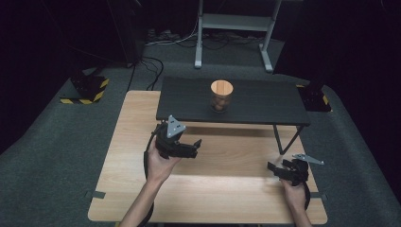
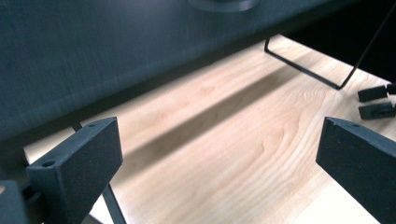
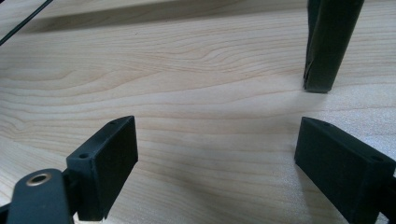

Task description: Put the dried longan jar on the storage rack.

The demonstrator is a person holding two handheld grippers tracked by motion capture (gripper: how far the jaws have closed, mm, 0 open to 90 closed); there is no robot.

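Jar with a wooden lid and brown contents sits upright mid-shelf, on the dark raised shelf at the table's far side. We hold 2 grippers low over the table: left gripper near the shelf's front edge, jaws spread, empty; right gripper near right, jaws spread, empty. Risk, we judge: reaching up could clip the shelf edge or tip the jar.
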